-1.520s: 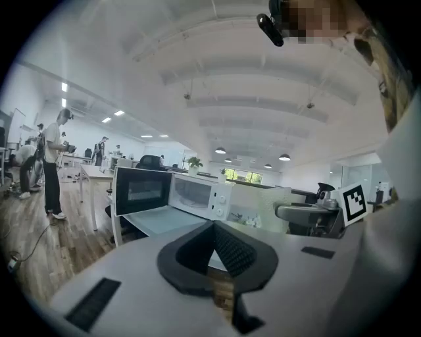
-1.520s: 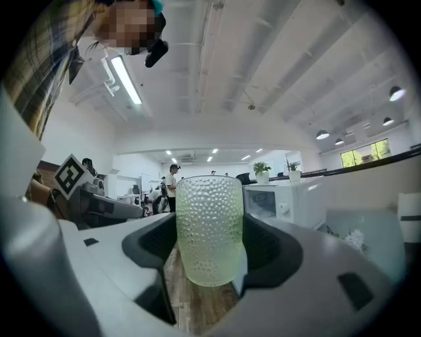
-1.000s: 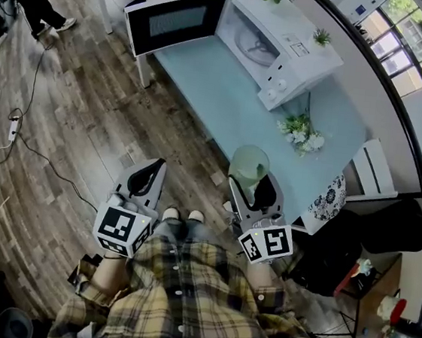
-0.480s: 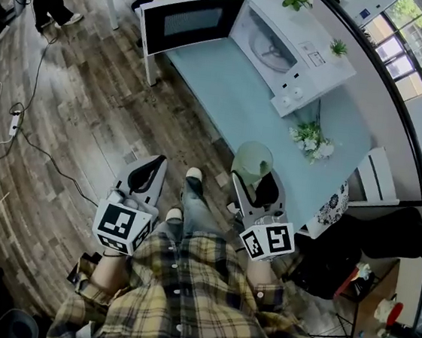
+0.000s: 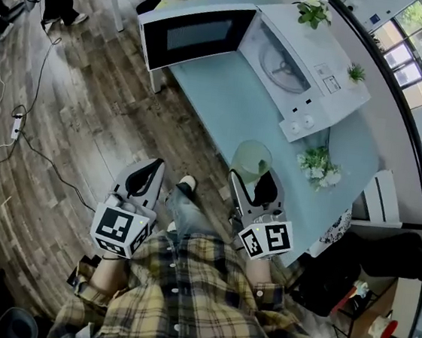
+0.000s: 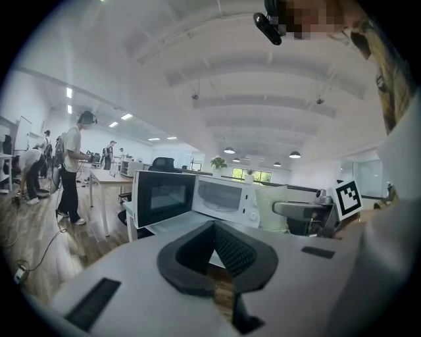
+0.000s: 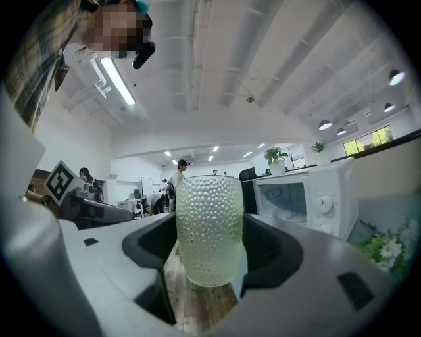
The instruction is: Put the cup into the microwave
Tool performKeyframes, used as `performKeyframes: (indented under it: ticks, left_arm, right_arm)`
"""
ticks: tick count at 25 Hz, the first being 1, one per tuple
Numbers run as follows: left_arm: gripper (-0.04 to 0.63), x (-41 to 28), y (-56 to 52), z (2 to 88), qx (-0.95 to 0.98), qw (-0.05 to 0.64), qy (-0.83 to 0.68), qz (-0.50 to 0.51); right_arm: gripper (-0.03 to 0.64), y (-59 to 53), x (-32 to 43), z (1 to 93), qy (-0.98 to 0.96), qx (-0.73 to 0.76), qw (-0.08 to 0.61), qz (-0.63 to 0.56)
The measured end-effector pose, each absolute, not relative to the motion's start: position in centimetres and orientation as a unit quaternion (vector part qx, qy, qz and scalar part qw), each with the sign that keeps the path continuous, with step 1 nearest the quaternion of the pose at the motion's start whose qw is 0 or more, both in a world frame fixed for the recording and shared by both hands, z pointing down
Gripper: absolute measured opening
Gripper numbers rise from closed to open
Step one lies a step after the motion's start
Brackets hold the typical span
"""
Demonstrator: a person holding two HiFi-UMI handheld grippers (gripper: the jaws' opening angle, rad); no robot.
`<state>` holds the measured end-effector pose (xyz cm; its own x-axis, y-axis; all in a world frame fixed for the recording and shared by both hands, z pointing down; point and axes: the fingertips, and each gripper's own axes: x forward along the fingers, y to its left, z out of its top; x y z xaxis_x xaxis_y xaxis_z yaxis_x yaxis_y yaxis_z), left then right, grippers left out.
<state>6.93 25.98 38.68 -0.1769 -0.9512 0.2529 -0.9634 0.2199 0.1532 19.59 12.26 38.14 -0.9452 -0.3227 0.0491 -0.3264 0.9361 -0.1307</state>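
On the left, the left tool (image 5: 148, 174) hangs low in front of the person, over the wooden floor (image 5: 74, 111). Its jaws are pressed together at the tips with nothing between them, so it looks idle in this job for now.

Next over, the right tool (image 5: 251, 178) has its jaws clamped on the sides of the cup (image 5: 251, 161), a pale green dimpled glass. The cup stands upright in the grip, lifted in the air at the near edge of the tabletop (image 5: 233, 106) and resting on nothing.

Beyond that and to the right, the microwave (image 5: 312, 77) sits at the far end of the tabletop. Its door (image 5: 196, 34) is swung fully open and the turntable shows inside an empty cavity. Some flowers (image 5: 317, 169) lie on the tabletop just right of the cup.

By my reckoning, the pick-up is done and the door needs no opening. What is left is the carry across the tabletop, setting the cup down inside the cavity and letting go. The cup is well apart from the opening, so the task looks less than half done.
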Motion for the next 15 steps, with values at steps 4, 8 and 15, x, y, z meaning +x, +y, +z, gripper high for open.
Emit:
performKeyframes:
  ticks: [4,8,15]
  left_arm:
    - [-0.008,3.7,22.8,38.0,0.618,0.146,-0.772,0.023]
    - [-0.008,1.2,19.4,37.2,0.622,0.141,-0.77,0.025]
    - [-0.008,-1.7,14.6,36.7,0.635,0.139,-0.759,0.034]
  right_arm:
    - [0.316,9.1,16.1,37.5,-0.985,0.156,0.009,0.069]
    - [0.316,5.8,13.7,36.8,-0.985,0.158,0.006,0.07]
    - [0.316,1.6,10.9,36.6,-0.983,0.169,0.001,0.077]
